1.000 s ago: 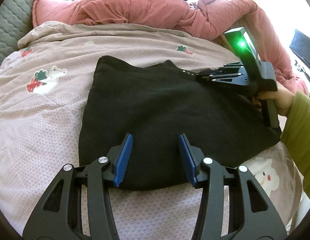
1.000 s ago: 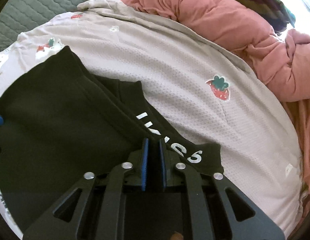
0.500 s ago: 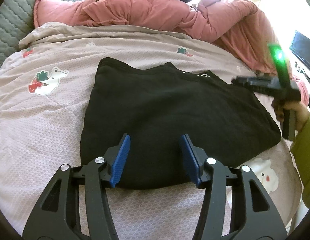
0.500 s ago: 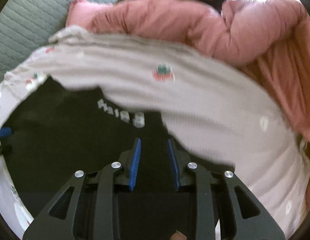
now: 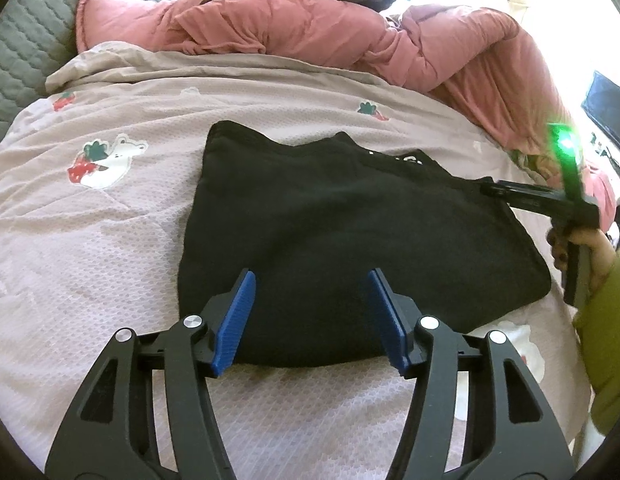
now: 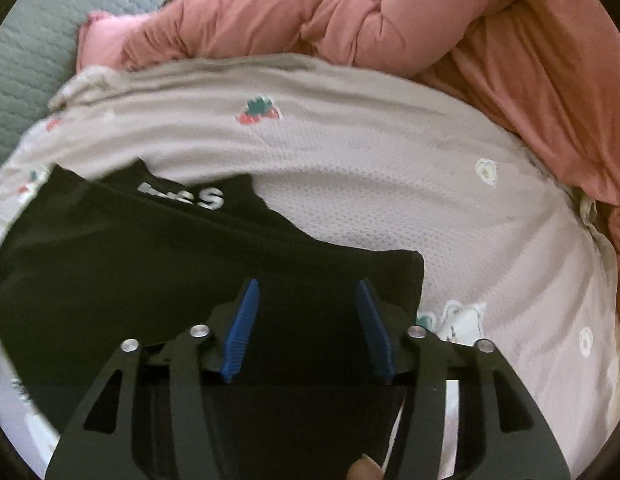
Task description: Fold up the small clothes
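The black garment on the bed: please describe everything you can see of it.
The black garment is soft, matte, fleece-like cloth, folded into a rough rectangle and lying flat on the pale printed bedspread. White letters, partly hidden, show along its far edge. The left gripper and right gripper hover over its near edge and right corner, fingers open, gripping no cloth. Only the bedspread visibly touches it.

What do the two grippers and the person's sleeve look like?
Both the left gripper and the right gripper have black frames with cut-out openings, silver round bolts and ribbed blue fingers. The right one carries a green light. The sleeve is olive green.
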